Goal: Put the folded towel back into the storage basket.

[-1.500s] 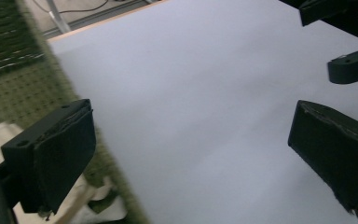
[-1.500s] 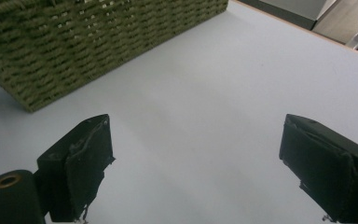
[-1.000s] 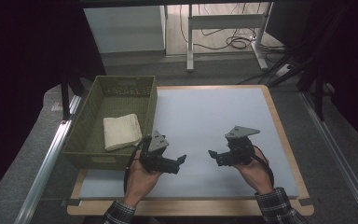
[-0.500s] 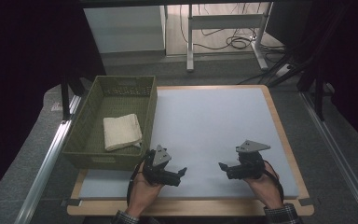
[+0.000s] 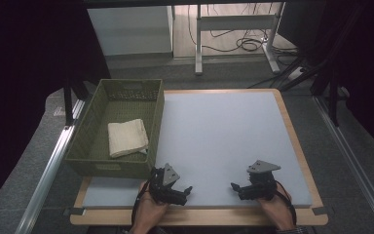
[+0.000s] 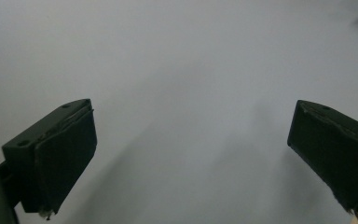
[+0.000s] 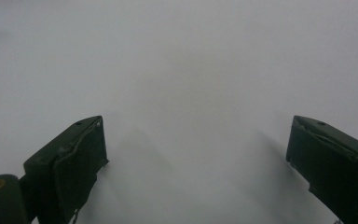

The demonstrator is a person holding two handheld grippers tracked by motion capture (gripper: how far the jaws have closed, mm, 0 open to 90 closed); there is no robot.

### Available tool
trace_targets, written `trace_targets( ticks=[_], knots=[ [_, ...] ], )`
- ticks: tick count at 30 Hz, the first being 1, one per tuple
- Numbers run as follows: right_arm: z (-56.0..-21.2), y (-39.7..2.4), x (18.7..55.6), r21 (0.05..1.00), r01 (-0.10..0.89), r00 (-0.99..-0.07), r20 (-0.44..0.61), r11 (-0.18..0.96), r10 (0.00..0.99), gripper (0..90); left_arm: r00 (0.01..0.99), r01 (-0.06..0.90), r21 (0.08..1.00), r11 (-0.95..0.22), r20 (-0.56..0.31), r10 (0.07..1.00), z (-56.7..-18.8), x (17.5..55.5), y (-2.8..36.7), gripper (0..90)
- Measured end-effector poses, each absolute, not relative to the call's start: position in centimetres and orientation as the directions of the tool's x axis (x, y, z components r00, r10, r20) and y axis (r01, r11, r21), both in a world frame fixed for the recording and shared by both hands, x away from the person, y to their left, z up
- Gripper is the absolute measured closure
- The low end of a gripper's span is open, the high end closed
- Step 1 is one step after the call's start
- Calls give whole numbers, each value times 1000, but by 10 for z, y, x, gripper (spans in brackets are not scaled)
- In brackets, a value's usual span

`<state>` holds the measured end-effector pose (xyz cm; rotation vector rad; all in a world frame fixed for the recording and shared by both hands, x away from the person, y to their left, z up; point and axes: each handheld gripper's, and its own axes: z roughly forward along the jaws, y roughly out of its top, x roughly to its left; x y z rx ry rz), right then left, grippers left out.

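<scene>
Both black two-jaw grippers, left [image 5: 187, 191] and right [image 5: 234, 187], jaws wide and empty, right just opened further, low over near edge of pale grey mat [image 5: 224, 131]; folded cream cloth [image 5: 126, 137] in olive woven basket [image 5: 85, 146] far left

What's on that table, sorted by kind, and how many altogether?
Handheld grippers: 2, left gripper and right gripper, both open and empty
Green basket: 1
Folded cream cloth, in the basket: 1
Total: 4

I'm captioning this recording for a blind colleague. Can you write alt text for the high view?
Two hands hold the left gripper and the right gripper low over the near edge of a pale mat, both with nothing between the jaws. To the left stands a green basket with a folded cream cloth inside.
</scene>
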<state>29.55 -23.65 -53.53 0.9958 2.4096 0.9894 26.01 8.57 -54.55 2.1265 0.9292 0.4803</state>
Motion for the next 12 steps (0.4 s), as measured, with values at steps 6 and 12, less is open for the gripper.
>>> trace_targets(
  ticks=[6, 12],
  knots=[
    [-538, -238, 294, 736, 467, -689, -45, 490, 724, 37, 670, 509, 729, -458, -1, 743, -550, 266, 84, 26],
    [-540, -239, 293, 748, 457, -692, -42, 482, 721, 40, 667, 522, 736, -432, -35, 745, -552, 266, 87, 32]
  ],
)
